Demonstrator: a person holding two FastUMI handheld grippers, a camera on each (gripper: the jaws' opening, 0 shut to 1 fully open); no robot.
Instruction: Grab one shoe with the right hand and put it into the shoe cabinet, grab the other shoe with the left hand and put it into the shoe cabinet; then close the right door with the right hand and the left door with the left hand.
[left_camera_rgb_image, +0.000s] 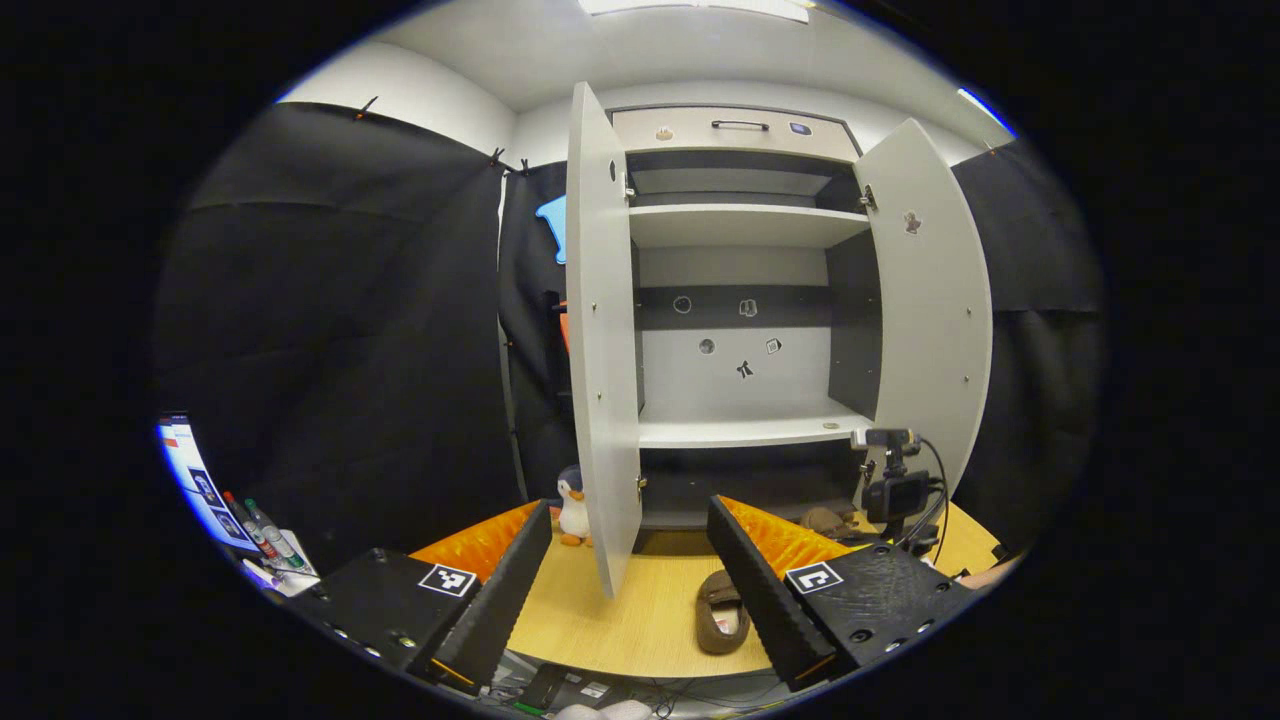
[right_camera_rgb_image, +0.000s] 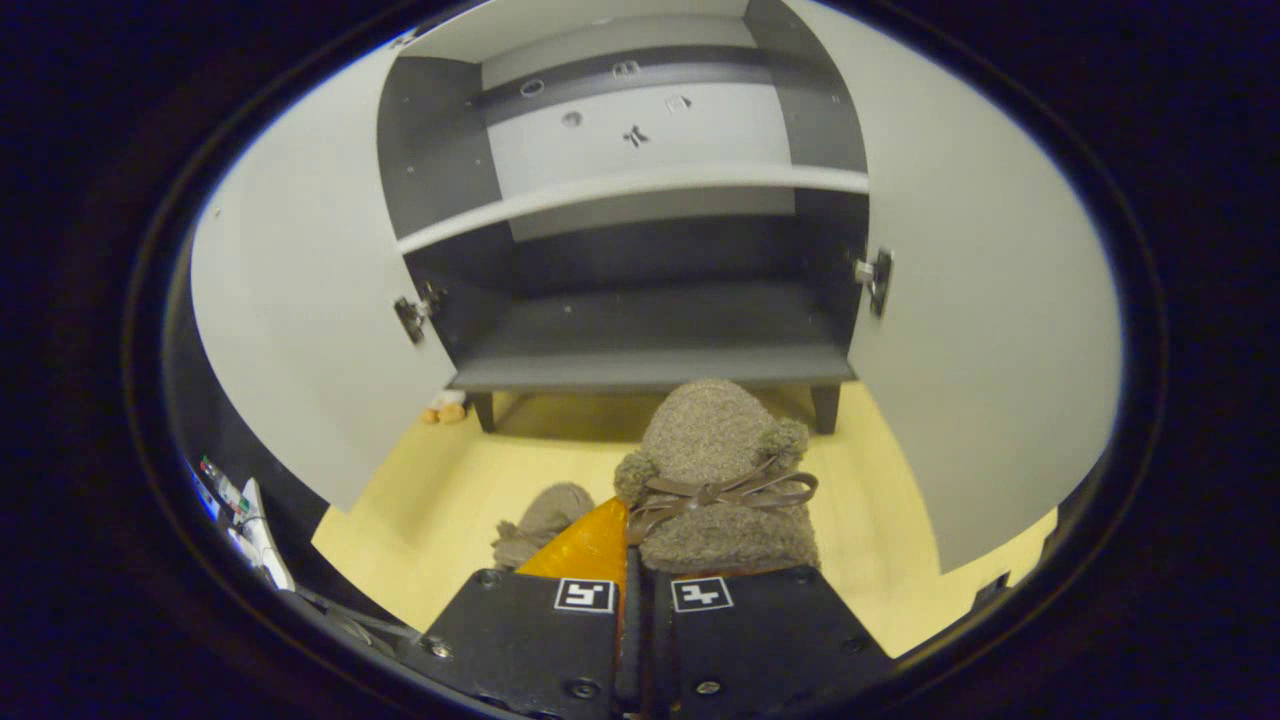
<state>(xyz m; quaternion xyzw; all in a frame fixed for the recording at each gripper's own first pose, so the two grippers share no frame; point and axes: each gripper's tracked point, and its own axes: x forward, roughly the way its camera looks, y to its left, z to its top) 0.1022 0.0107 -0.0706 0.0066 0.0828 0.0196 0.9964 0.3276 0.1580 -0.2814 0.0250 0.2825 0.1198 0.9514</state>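
Yellow floor (left_camera_rgb_image: 640, 620) fronts the shoe cabinet (left_camera_rgb_image: 735, 260), both doors swung wide. Right gripper (right_camera_rgb_image: 632, 540) pinches one fuzzy slipper (right_camera_rgb_image: 715, 480) before the bottom shelf (right_camera_rgb_image: 650, 370). Left gripper (left_camera_rgb_image: 640, 560) is spread; the other slipper (left_camera_rgb_image: 722, 612) lies partly hidden behind its finger.

A penguin toy (left_camera_rgb_image: 573, 507) stands on the wooden floor (left_camera_rgb_image: 640, 620) beside the booth's black cloth wall (left_camera_rgb_image: 340, 330). Marker pens (left_camera_rgb_image: 262, 530) lie at the far left, by a lit screen (left_camera_rgb_image: 195, 480). A small camera on a stand (left_camera_rgb_image: 893, 480) sits at the right.
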